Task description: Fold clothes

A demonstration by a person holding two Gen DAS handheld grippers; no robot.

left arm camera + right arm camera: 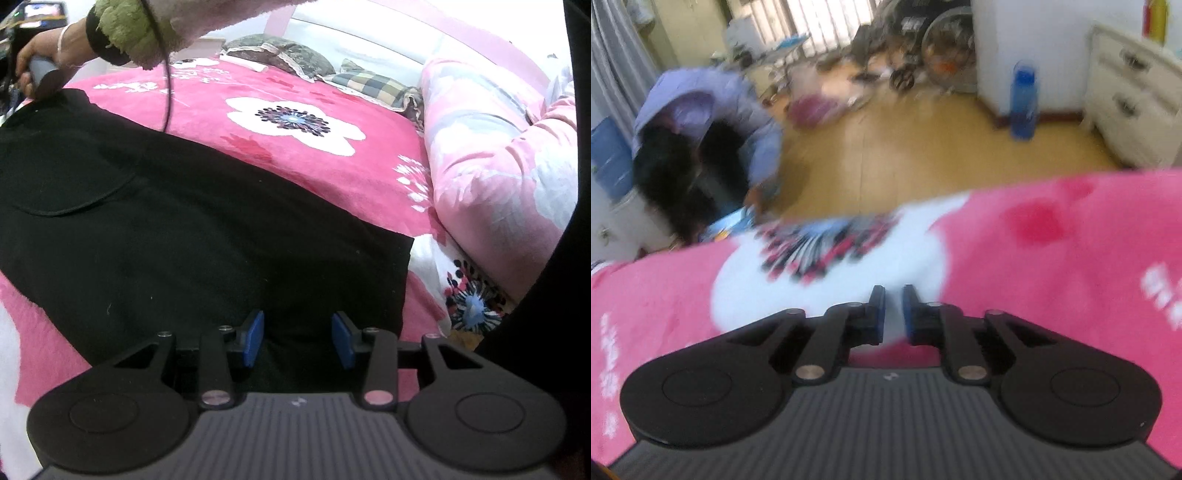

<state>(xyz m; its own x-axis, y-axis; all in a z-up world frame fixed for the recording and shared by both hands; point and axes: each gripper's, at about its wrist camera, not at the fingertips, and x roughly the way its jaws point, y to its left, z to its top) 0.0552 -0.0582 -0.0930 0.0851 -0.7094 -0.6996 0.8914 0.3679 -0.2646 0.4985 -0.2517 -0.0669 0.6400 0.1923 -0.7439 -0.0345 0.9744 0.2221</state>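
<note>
Left wrist view: the left gripper (pixel 297 338) sits over the near edge of a black garment (pixel 177 229). Its blue pads (pixel 254 338) stand well apart, with only dark cloth showing in the gap below; nothing is clamped between them. The garment lies spread flat across a pink flowered blanket (pixel 295 122), running from the lower right corner to the upper left. A curved seam, possibly a neckline or pocket edge, shows on its left part. At the far left end a hand (pixel 40 55) grips a grey handle touching the garment's edge; a fuzzy pink and green sleeve (pixel 155 26) and a thin dark cable (pixel 168 81) hang above. To the right, a bunched pink and grey quilt (pixel 495 155) lies beside the blanket. Beyond, a dark laced pillow (pixel 280 55) and a checked pillow (pixel 373 83) rest near the headboard.

Right wrist view, heavily blurred: the right gripper (pixel 894 310) hovers over the blanket's white flower. Its jaws are nearly closed with a narrow gap, and nothing is visible between them. The black garment does not appear in this view. Past the bed edge lies a wooden floor (pixel 905 147). A person in a lilac hooded jacket (pixel 701 122) bends low at the left. Farther off stand a blue bottle (pixel 1023 103), a white drawer unit (pixel 1134 103) and a wheelchair (pixel 923 40).
</note>
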